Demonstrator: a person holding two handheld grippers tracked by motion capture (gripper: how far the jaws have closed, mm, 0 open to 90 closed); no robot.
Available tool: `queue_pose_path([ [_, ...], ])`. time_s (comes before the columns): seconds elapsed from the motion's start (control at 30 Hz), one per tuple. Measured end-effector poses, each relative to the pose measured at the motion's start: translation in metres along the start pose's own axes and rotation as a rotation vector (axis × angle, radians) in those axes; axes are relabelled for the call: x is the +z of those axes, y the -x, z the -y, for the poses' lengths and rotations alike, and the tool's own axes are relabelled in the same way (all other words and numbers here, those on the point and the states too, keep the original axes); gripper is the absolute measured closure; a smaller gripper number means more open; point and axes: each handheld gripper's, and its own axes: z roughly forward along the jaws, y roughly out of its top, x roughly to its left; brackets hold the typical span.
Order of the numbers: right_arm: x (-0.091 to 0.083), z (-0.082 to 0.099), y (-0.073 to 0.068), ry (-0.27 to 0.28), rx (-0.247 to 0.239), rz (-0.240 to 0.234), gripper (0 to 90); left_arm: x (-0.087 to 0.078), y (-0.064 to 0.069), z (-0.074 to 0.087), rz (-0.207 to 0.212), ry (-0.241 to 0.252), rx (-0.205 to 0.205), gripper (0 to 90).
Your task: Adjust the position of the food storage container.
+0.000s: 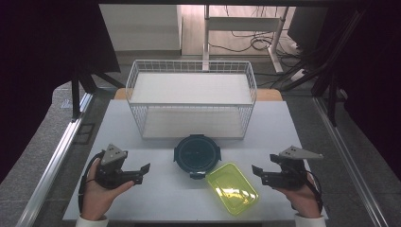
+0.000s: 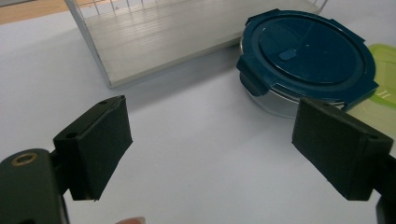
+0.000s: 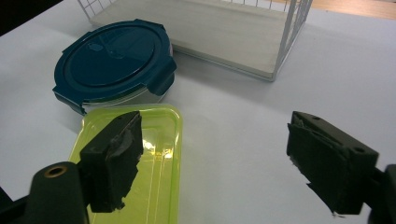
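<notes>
A round container with a dark blue clip lid sits mid-table, just in front of a white wire rack. A yellow-green rectangular container lies beside it, at its front right. My left gripper rests on the table left of the round container, jaws wide apart with nothing between them. My right gripper is held right of the green container, open and empty too.
The white table ends close in front of both hands. The wire rack has two shelves and spans the table's far half. Beyond the table stand a desk frame and loose cables on the floor.
</notes>
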Motion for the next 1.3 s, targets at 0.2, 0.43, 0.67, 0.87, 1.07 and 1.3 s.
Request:
queue_pose_path([
  [0.2,0.002,0.003,0.004,0.003,0.020,-0.013,24.2,0.000,-0.005,0.000,0.006,-0.008,-0.043,13.1],
  [0.43,0.004,-0.002,0.009,-0.006,0.061,-0.032,31.0,-0.001,-0.008,0.004,0.057,-0.025,-0.067,15.2],
  [0.67,0.007,-0.012,-0.008,-0.021,0.055,-0.010,36.6,-0.002,-0.012,0.000,0.095,-0.010,-0.092,15.6],
  [0.87,-0.005,-0.016,-0.023,0.008,0.070,0.008,39.0,-0.003,-0.006,0.001,0.099,-0.021,-0.081,15.9],
  [1.07,0.009,-0.019,-0.018,-0.049,0.098,-0.004,45.1,0.001,-0.004,0.001,0.111,-0.033,-0.087,16.2],
  [1.3,0.048,-0.044,-0.020,-0.165,0.071,-0.001,72.5,0.008,-0.006,0.002,0.106,-0.049,-0.102,15.9],
])
